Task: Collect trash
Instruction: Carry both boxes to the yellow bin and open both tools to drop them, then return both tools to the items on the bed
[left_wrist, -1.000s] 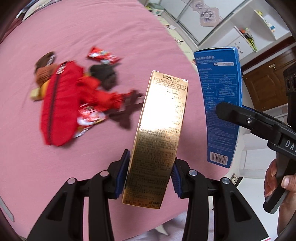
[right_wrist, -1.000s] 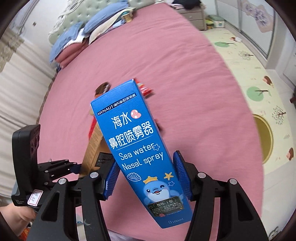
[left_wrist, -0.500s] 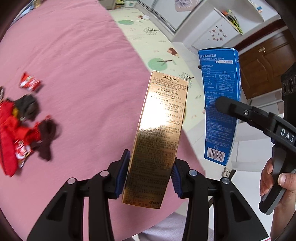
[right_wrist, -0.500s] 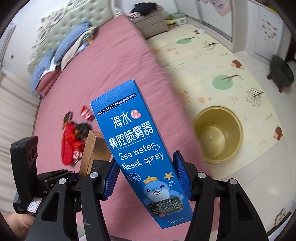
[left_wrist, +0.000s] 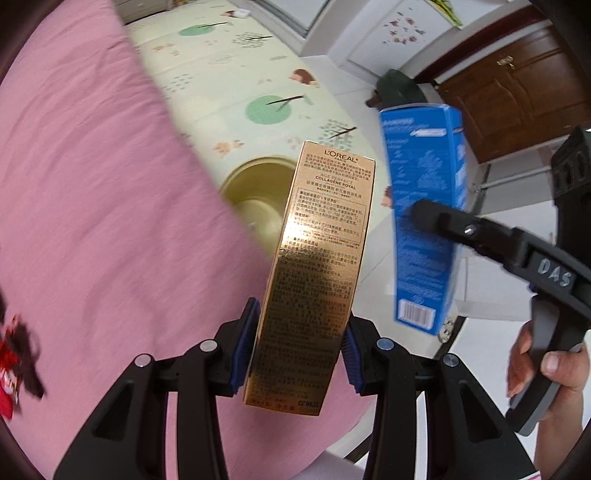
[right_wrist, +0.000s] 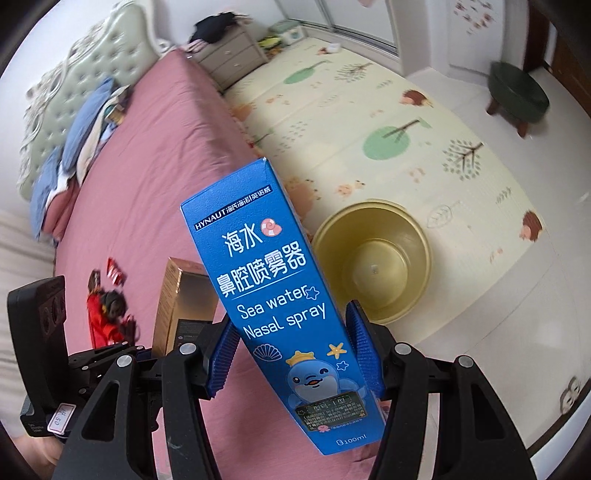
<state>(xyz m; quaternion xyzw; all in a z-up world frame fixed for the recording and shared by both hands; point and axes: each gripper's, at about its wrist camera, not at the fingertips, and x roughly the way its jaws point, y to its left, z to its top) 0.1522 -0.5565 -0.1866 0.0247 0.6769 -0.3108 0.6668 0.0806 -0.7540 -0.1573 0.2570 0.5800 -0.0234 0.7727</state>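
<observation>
Gold carton (left_wrist: 314, 273) is clamped upright in our left hand-held gripper (left_wrist: 300, 347); our right hand-held gripper (right_wrist: 291, 354) grips the blue nasal spray box (right_wrist: 280, 302). Both hang past the pink bed (right_wrist: 155, 155) edge, near the gold bin (right_wrist: 373, 262) on the floor mat (right_wrist: 424, 122).

Bright daylight, motion blur, fisheye edges.

The gold box (left_wrist: 314, 280) held in the left tongs hides the right half of the yellow bin (left_wrist: 255, 195) beyond them; the red wrappers (left_wrist: 14, 365) far left are blurred and cut off by the edge
</observation>
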